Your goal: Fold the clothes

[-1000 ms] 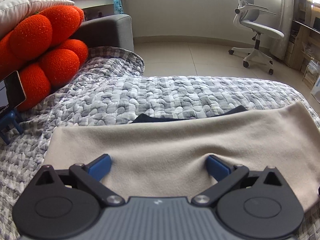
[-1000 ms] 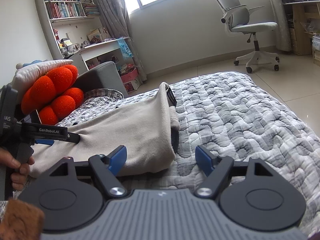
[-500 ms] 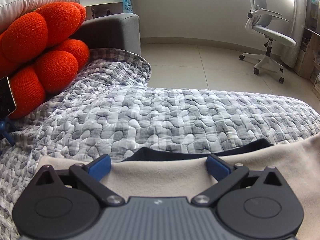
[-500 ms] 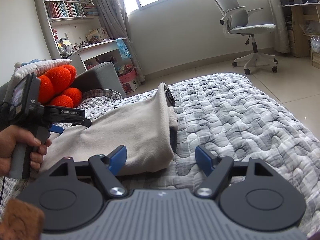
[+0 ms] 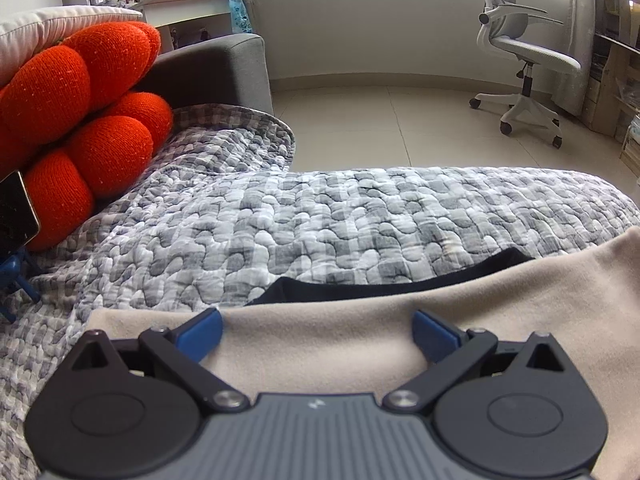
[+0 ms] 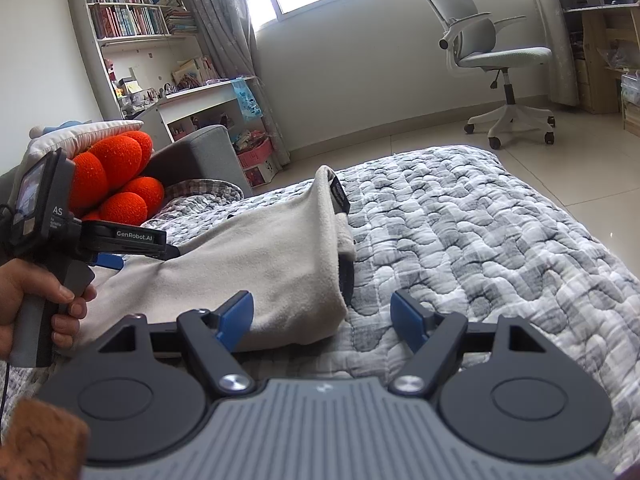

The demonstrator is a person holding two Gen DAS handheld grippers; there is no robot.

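On the left of the right wrist view, a hand (image 6: 28, 300) grips the handle of the left gripper (image 6: 160, 246), which reaches over the near left part of a beige garment (image 6: 256, 264). Its fingers there are seen side-on and partly hidden. In the left wrist view the left gripper (image 5: 318, 334) shows its blue fingers (image 5: 200, 332) spread wide, with the beige garment (image 5: 360, 328) lying flat under and between them, pinched by neither. The cloth is soft, plain and fleece-like, folded over, with a dark lining or second dark layer (image 5: 400, 280) peeking out along its far edge. It lies on the grey-and-white quilted bed (image 6: 480, 240), stretching from the left gripper toward the middle. Orange cushions (image 6: 116, 176) sit beyond it on the left. Further right, the right gripper (image 6: 322, 314) has its fingers (image 6: 238, 316) spread apart; the garment's near right corner reaches into the gap beside the left finger, while the right finger stands over bare quilt. A white office chair (image 6: 492, 60) stands on the floor at far right.
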